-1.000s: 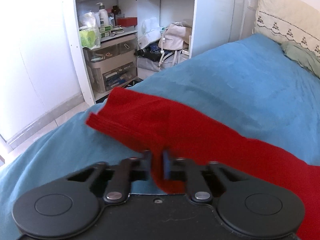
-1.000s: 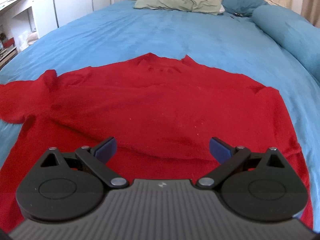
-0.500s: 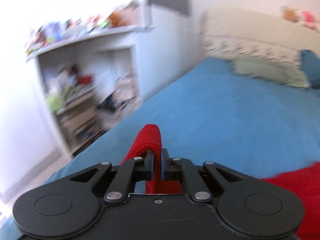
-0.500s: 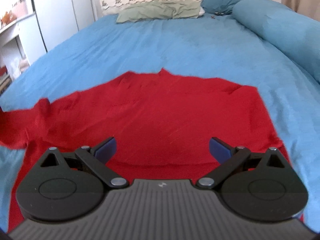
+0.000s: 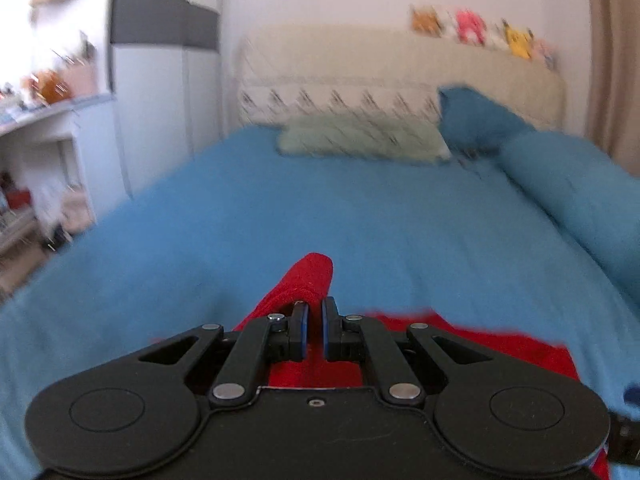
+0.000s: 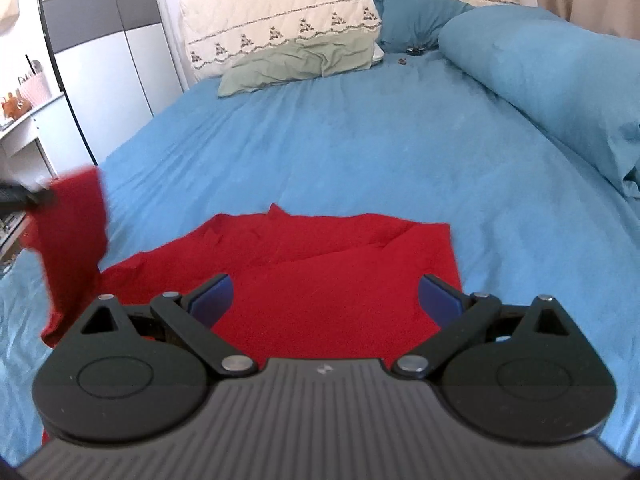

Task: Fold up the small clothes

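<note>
Left gripper [image 5: 313, 330] clamped on red shirt [image 6: 320, 280] sleeve, lifted; right gripper [image 6: 325, 300] apart above shirt.

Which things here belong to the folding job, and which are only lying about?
Belong to the job:
- red garment, spread on the bed
- its left sleeve, lifted
- left gripper, jaws shut on the sleeve
- right gripper, jaws open above the garment

Only lying about:
- green pillow
- blue pillow
- rolled blue duvet
</note>
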The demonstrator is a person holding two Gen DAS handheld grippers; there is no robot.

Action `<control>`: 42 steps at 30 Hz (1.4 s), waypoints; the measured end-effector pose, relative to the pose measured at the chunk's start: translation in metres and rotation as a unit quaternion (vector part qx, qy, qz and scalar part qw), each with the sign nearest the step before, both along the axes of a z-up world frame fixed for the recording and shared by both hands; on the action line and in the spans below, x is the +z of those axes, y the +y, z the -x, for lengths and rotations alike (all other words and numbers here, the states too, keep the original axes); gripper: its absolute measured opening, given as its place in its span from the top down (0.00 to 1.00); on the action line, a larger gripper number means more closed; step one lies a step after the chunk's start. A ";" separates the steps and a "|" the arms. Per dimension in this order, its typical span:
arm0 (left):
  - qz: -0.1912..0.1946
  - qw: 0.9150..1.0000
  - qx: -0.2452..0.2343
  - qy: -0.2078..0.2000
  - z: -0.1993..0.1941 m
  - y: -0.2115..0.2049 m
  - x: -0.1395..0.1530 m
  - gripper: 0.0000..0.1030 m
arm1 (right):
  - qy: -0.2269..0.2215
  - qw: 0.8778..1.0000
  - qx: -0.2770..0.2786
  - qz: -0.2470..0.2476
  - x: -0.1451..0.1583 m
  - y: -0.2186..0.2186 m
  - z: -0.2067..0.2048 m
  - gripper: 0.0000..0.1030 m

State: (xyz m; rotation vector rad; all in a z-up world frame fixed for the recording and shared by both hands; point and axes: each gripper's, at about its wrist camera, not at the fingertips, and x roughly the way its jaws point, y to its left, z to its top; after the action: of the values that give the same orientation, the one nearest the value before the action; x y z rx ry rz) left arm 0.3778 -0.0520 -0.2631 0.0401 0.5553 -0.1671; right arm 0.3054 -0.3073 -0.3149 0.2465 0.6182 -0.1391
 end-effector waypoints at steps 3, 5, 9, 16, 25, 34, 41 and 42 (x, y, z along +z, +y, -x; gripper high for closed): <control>-0.007 0.999 -0.007 0.048 -0.001 -0.024 -0.039 0.93 | 0.006 1.000 0.008 -0.012 -0.004 -0.015 0.003 0.00; -0.011 0.997 -0.005 0.083 -0.001 -0.035 -0.065 0.93 | 0.014 1.000 0.017 -0.019 -0.009 -0.025 0.007 0.00; -0.030 0.991 -0.012 0.128 -0.002 -0.049 -0.102 0.93 | 0.028 0.999 0.031 -0.032 -0.019 -0.036 0.015 0.00; -0.045 0.987 -0.051 0.148 0.001 -0.048 -0.107 0.41 | 0.040 0.997 0.047 -0.039 -0.019 -0.046 0.020 0.00; -0.071 0.983 0.016 0.168 0.030 0.030 -0.080 0.26 | 0.040 0.986 0.161 0.018 0.020 -0.005 -0.004 0.00; -0.084 0.974 0.083 0.195 0.032 0.123 -0.100 0.26 | 0.059 0.918 0.341 0.195 -0.010 0.138 -0.056 0.07; -0.071 0.972 0.098 0.201 0.032 0.159 -0.106 0.26 | 0.113 0.885 0.369 0.259 -0.053 0.205 -0.093 0.36; -0.068 0.972 0.099 0.202 0.031 0.162 -0.107 0.26 | 0.117 0.878 0.375 0.272 -0.059 0.212 -0.094 0.43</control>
State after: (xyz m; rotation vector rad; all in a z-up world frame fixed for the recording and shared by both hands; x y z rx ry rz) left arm 0.3471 0.1104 -0.3701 0.0848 0.9729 0.0612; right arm 0.3998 -0.0956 -0.3734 -0.5736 0.8490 0.4154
